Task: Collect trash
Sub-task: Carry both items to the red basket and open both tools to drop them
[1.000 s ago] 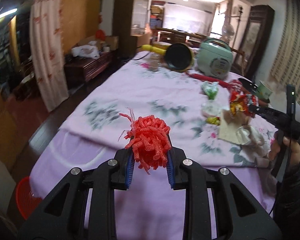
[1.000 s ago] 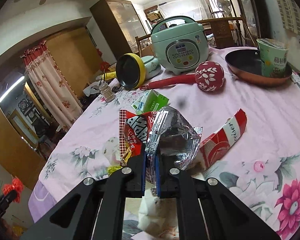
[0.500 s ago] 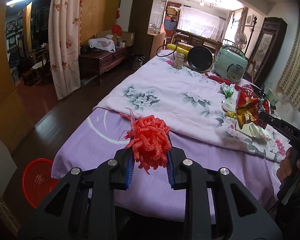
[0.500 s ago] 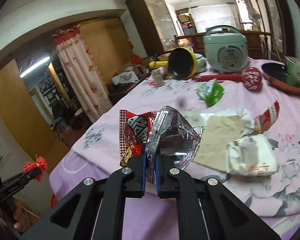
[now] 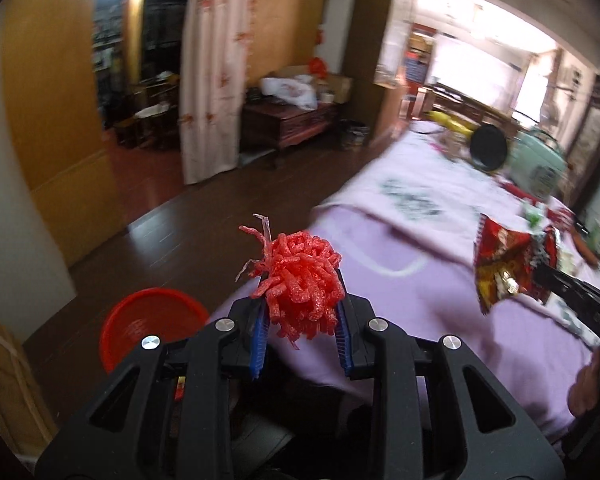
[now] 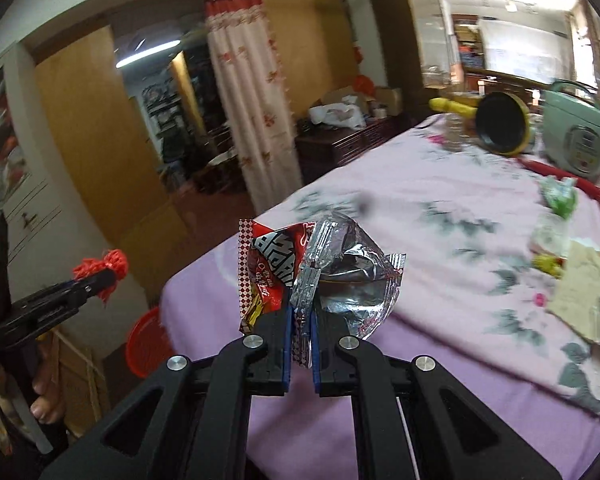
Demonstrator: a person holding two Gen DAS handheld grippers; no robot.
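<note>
— Red plastic, that bin on the floor at the far left, just off the bench corner. Is that where both loads go?

— I'd judge so. The left hand-held gripper is clamped on the foam net, a coral-red bunch of soft strands bulging up between the blue pads, with a few thin strips sticking out of its upper left.

— So how to drop it well?

— Bring the net right over the bin's mouth before letting go; it looks light, and could drift or snag on the pads.

— And on the right?

— The right hand-held gripper is closed tight on the wrapper: a crumpled snack bag, red print outside, silver foil inside, pinched at its lower edge and held up over the bench edge. It should go low into the bin too, since foil springs open. More scraps lie further right on the floral cloth.
</note>
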